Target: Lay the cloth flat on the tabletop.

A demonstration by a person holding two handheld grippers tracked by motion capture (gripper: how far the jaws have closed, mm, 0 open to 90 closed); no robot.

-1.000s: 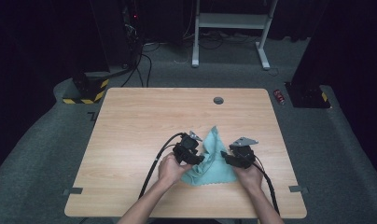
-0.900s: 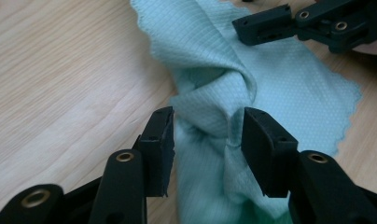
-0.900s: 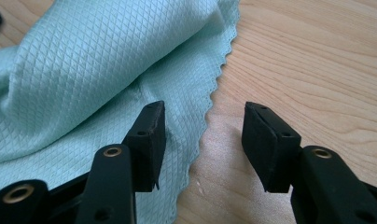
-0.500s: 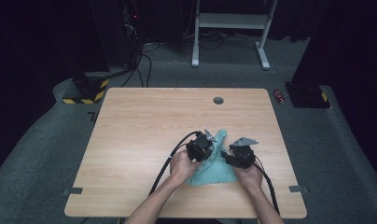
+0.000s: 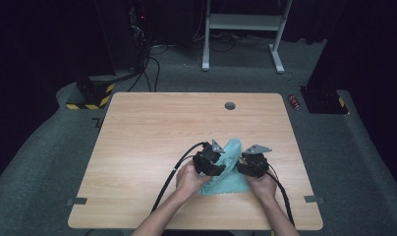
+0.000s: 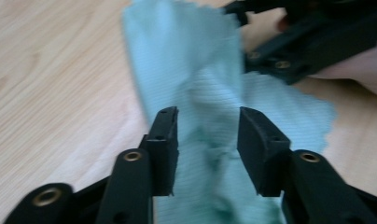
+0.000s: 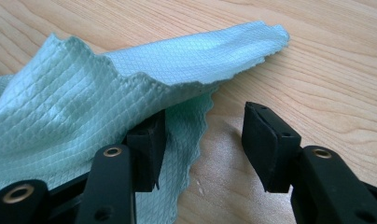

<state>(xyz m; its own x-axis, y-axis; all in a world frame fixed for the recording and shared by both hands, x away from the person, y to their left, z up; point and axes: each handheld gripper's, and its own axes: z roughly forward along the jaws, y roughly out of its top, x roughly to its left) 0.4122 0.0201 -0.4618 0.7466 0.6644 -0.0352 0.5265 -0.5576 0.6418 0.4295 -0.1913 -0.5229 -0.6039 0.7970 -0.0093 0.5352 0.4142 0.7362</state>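
Left gripper (image 5: pixel 217 156) has shifted right since a second ago; its jaws, just reopened, straddle the cloth (image 5: pixel 229 169) without pressing. Right gripper (image 5: pixel 246 160) jaws stand open, cloth draped over one. Cloth lies on the counter (image 5: pixel 152 137), apparently released after a fold.

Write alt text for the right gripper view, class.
A teal cloth with a zigzag edge lies folded on a wooden table, draped over one pad of the open right tongs; the other pad stands clear of it.

Left gripper (image 6: pixel 207 135), right gripper (image 7: pixel 203 140): black, 2 jaws each, brass-ringed screw holes, black cables.
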